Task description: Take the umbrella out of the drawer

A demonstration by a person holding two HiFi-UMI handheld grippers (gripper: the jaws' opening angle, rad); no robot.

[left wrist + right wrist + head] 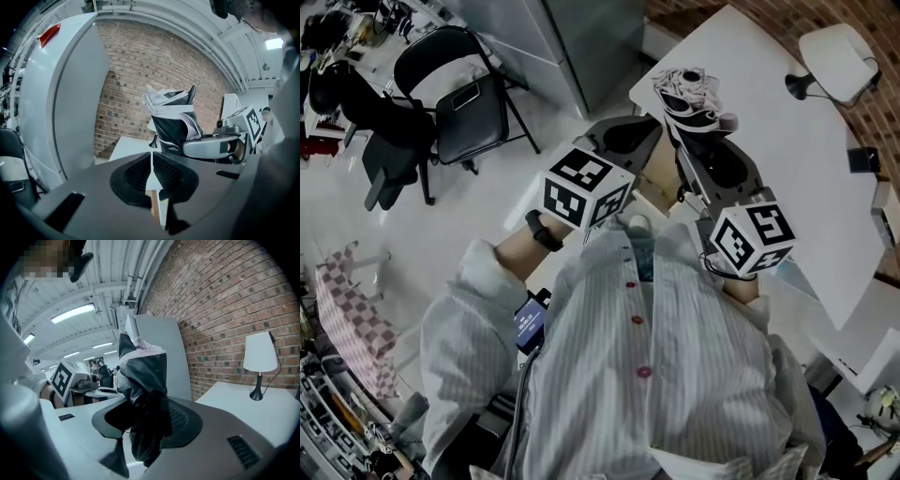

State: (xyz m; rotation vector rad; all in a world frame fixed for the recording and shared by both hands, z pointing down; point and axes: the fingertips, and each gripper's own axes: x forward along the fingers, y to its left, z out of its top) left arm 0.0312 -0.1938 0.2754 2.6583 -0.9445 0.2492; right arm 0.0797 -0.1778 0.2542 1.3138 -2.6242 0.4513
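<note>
Clearly the right gripper (pixel 146 425) pinches the folded umbrella (pixel 140 371) near its lower end, holding it upright by the white table (pixel 769 141), at 1 o'clock from the person's chest. It looks light, with soft, slippery fabric over a stiff core, so the firm middle is probably safest to grip. The left gripper (pixel 152 174) is pressed together and holds nothing.

Quick scan: no words, brands or nos. legible anywhere. Centre of the head view, left cube (pixel 586 190) shows only black-and-white square marker patterns, no letters. Same on the right cube (pixel 753 239), just right of it. Left gripper view, upper left: small red label (pixel 50 35) on the pale cabinet (pixel 70 93), too small and blurred to read. Right gripper view: 1 cube (pixel 63 376) at left, pattern only.
</note>
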